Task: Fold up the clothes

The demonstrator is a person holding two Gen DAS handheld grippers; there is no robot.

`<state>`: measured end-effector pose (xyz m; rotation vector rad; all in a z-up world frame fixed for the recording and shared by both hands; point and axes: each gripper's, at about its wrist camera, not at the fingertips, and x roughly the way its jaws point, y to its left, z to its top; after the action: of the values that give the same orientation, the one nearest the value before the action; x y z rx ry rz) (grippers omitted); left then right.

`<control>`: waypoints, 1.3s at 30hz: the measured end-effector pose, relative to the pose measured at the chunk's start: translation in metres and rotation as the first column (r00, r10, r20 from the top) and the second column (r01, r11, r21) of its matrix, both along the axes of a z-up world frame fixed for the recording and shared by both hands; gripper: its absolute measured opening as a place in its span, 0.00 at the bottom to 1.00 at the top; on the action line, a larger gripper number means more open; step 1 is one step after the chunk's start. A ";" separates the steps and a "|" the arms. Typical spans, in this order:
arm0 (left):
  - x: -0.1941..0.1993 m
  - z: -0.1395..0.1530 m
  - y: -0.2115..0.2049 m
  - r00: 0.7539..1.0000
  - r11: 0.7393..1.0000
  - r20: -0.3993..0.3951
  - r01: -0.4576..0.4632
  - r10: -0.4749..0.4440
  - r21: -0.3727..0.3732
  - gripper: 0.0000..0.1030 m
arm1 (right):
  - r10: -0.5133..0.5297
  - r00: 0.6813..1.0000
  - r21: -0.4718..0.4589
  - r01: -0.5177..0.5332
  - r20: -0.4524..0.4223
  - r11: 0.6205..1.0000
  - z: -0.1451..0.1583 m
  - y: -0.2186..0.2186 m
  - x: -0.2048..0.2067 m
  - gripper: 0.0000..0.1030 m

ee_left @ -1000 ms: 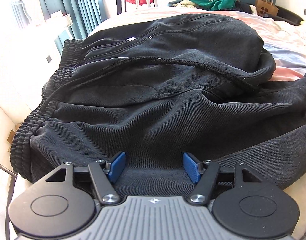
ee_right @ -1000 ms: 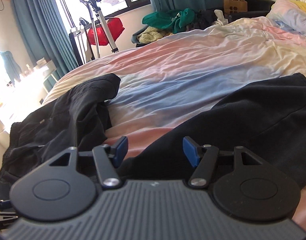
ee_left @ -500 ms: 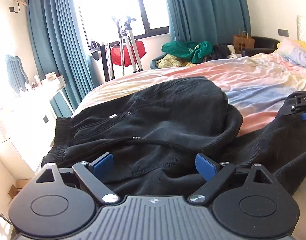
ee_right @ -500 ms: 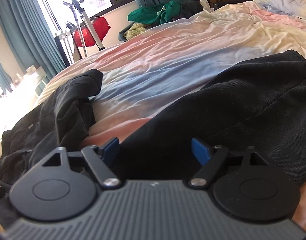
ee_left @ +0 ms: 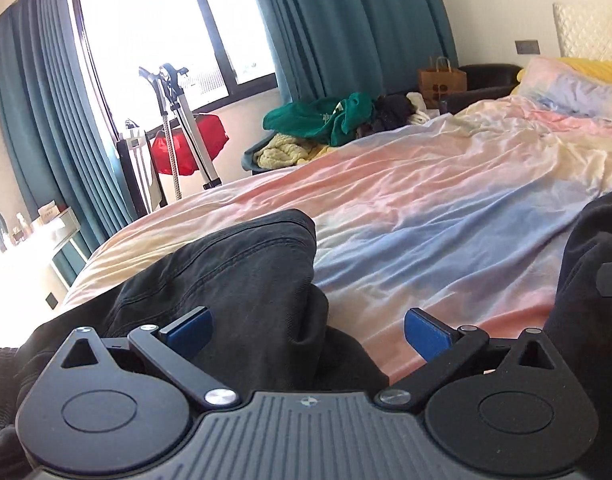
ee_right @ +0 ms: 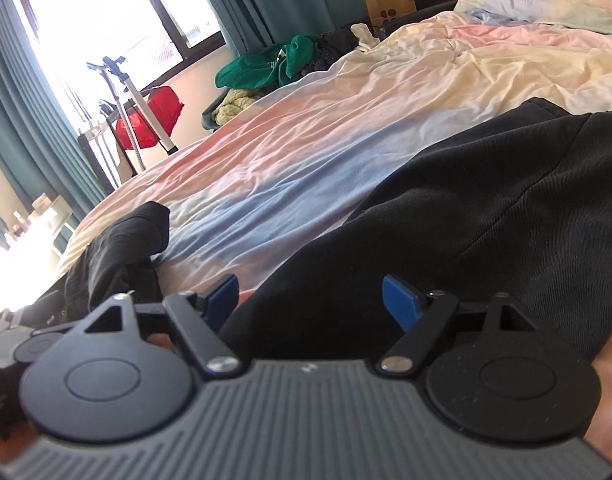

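Left wrist view shows the left gripper [ee_left: 308, 326] and right gripper [ee_right: 310, 296] with jaws spread, gripping nothing, over black trousers [ee_right: 486, 216] on the bed [ee_left: 426, 208]; best pinch matching edges evenly before folding

A bedroom with a big bed

The bed sheet [ee_left: 426, 208] is pink, blue and yellow. A pillow [ee_left: 566, 88] lies at its far right corner. Past the far edge sit a green top [ee_left: 318, 118], a paper bag [ee_left: 442, 80], a red bag [ee_left: 194, 148] and teal curtains [ee_left: 346, 24].
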<state>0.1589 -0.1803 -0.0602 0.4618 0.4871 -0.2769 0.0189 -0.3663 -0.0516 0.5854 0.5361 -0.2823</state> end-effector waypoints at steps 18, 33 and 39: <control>0.056 -0.035 0.005 0.998 0.990 -0.018 -0.059 0.062 0.127 0.25 | 0.015 0.999 0.018 -0.015 -0.030 1.000 -0.022 -0.001 0.024 0.80; 0.074 0.040 0.255 0.886 0.802 -0.217 -0.463 0.409 -0.377 0.20 | 0.028 0.998 -0.037 -0.030 -0.062 0.999 -0.023 0.008 0.027 0.80; 0.068 0.009 0.299 0.838 0.738 -0.322 -0.542 0.441 -0.401 0.22 | 0.063 0.995 -0.084 -0.069 -0.075 0.994 -0.024 0.020 0.032 0.83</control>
<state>0.2272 0.1185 -0.0507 -0.2000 0.7042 0.0829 0.0511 -0.3460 -0.0752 0.4740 0.6093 -0.2632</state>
